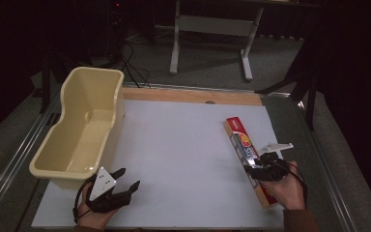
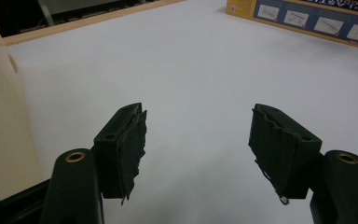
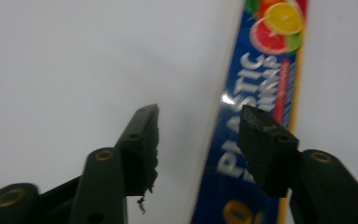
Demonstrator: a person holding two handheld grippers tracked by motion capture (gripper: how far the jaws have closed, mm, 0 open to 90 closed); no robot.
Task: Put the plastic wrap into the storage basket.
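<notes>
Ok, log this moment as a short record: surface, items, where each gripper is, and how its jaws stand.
surface: white board on the table
box: long plastic wrap box, lying flat at the board's right side
tub: cream plastic tub, empty, at the board's left edge
left gripper: near the tub's front corner, jaws apart, nothing between them
right gripper: over the box's near half, jaws apart, not pressing on the box

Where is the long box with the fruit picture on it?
In the high view the plastic wrap box lies flat on the white board's right side, under the right gripper, far from the cream tub at the left.
</notes>
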